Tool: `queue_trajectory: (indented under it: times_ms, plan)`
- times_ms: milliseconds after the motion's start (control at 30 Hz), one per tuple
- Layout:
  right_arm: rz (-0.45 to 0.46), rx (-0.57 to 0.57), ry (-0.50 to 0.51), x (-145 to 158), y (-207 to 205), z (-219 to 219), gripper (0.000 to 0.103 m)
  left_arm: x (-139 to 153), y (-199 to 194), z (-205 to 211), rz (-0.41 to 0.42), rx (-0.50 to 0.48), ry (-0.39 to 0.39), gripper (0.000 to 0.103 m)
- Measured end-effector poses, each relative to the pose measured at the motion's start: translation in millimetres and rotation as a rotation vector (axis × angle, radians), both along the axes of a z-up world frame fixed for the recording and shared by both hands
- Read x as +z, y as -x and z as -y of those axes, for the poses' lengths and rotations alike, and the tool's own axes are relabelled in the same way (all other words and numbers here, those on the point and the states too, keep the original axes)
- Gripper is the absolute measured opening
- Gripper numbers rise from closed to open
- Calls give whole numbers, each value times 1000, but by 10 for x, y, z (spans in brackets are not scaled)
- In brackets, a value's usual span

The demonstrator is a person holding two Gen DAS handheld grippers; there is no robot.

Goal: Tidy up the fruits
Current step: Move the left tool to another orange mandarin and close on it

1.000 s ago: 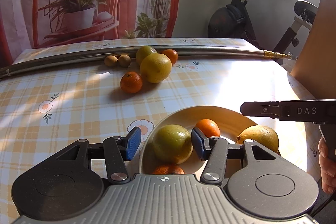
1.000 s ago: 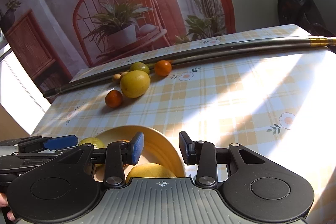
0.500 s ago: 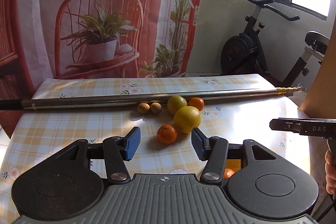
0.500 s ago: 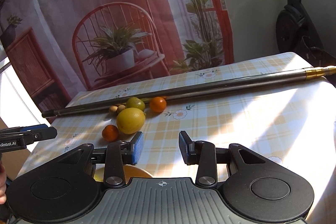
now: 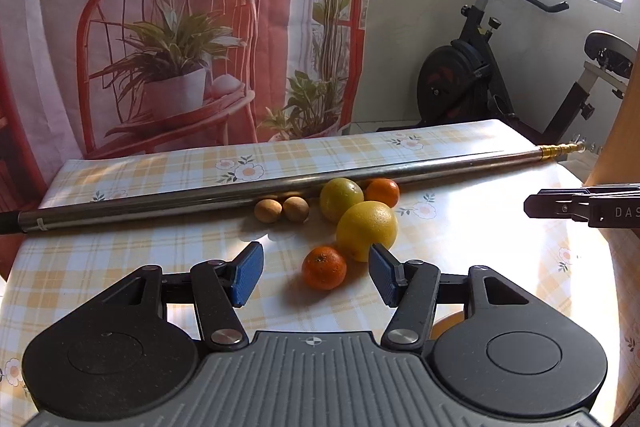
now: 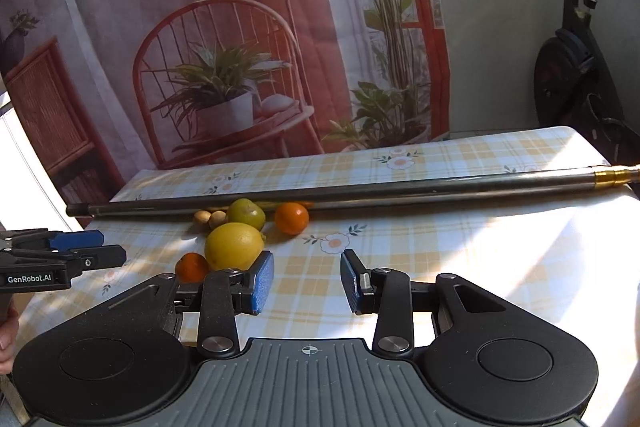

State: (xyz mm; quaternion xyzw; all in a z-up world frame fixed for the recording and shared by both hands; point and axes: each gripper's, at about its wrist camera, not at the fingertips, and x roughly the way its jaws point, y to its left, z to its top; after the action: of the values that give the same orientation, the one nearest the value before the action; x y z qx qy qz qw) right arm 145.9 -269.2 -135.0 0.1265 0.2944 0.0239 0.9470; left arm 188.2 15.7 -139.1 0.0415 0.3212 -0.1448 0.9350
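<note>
Several fruits lie on the checked tablecloth: a small mandarin point(image 5: 323, 267) point(image 6: 192, 266), a big yellow citrus point(image 5: 367, 230) point(image 6: 234, 245), a green citrus point(image 5: 341, 199) point(image 6: 246, 214), another orange point(image 5: 382, 192) point(image 6: 291, 218) and two small brown fruits point(image 5: 282, 210) point(image 6: 209, 217). My left gripper point(image 5: 316, 274) hangs open above the table, the mandarin seen between its blue pads. My right gripper point(image 6: 307, 281) is open and holds nothing, to the right of the fruit group. The bowl is almost hidden; only an orange sliver point(image 5: 447, 321) shows under the left gripper.
A long metal pole point(image 5: 280, 185) point(image 6: 340, 193) lies across the table just behind the fruit. An exercise bike point(image 5: 480, 67) stands beyond the table's far right corner. A printed curtain point(image 6: 200, 27) hangs behind. A hand point(image 6: 6, 339) shows at the left edge.
Both grippers have lifted and pulled back from the bowl of fruit, which has dropped out of view. The loose fruits by the pole now sit ahead of both grippers.
</note>
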Motion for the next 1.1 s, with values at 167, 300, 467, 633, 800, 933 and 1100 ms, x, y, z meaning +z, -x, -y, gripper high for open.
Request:
queue_trajectory:
  times_ms: [167,300,467,633,800,933,1100]
  plan:
    - [-12,5,-13,-57,-133,24,35,-220,-164,154,-35,-39,-39,61]
    - [-21,16,-12,-94,-209,31,35,-373,-340,229,-51,-52,-93,61]
    - [-35,13,-14,-149,-271,73,35,-505,-540,211,-106,-16,-96,60]
    - [-59,6,-33,-246,-352,105,35,-593,-632,236,-126,-32,-78,52]
    - [-60,17,-31,-270,-408,97,35,-603,-593,197,-117,-31,-37,40]
    - [-48,26,-12,-285,-469,78,35,-554,-510,140,-95,-20,-33,40]
    - [-36,62,7,-304,-587,19,35,-423,-365,49,-52,-6,-9,40]
